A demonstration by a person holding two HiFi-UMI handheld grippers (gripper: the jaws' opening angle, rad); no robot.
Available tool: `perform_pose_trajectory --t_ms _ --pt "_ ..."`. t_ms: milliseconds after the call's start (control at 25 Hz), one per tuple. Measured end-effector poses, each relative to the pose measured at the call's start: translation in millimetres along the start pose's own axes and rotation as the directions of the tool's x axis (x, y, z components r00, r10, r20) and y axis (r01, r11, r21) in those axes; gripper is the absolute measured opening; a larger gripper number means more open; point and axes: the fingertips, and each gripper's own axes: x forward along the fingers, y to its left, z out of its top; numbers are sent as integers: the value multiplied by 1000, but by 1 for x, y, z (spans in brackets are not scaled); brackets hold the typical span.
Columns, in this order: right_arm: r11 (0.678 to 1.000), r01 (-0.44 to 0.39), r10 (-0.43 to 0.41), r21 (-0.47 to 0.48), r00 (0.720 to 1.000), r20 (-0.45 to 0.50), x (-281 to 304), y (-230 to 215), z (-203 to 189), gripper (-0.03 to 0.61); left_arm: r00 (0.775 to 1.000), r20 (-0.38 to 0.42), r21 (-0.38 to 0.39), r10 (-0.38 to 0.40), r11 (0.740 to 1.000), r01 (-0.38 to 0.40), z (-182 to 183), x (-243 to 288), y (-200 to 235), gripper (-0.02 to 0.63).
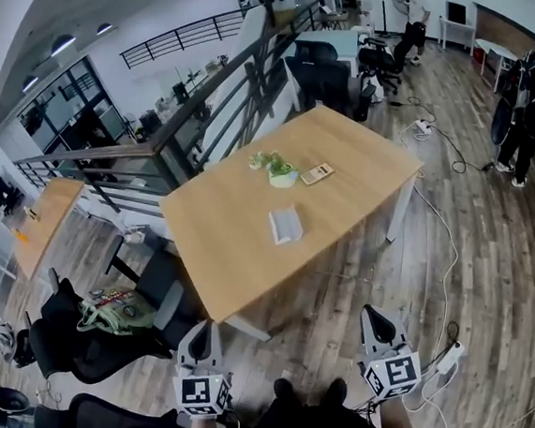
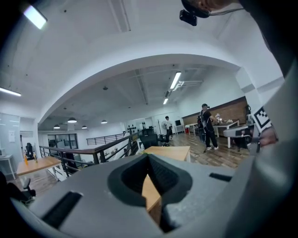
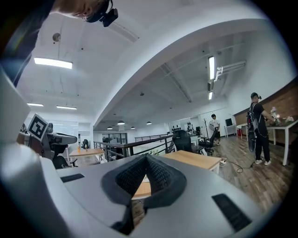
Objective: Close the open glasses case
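Observation:
On the wooden table (image 1: 349,146), a pale grey glasses case (image 1: 285,225) lies near the middle; from this distance I cannot tell whether its lid is up. Behind it lie a green bundle (image 1: 274,167) and a tan flat object (image 1: 316,174). Both grippers hang well short of the table's near corner, over the floor. My left gripper (image 1: 203,328) is shut with nothing in it, and its jaws meet at the tips in the left gripper view (image 2: 149,158). My right gripper (image 1: 375,314) is shut and empty too (image 3: 146,158). Both point level toward the table (image 2: 170,151).
Black office chairs (image 1: 162,288) stand at the table's near left, one with a bag (image 1: 112,311). A dark railing (image 1: 192,116) runs along the left. Cables and a power strip (image 1: 450,356) lie on the floor at right. Two people (image 1: 528,102) stand at the far right.

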Motion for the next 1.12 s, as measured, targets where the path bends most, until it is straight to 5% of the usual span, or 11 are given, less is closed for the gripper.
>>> perform_pose_trajectory --t_ms 520,1120 --pt "1000 -5 6 25 999 -53 -1 -34 -26 14 997 -4 10 -83 997 83 4 24 -35 0" --pt "998 15 -15 -57 1000 -16 117 -23 16 14 991 43 -35 -125 991 127 1 148 21 0"
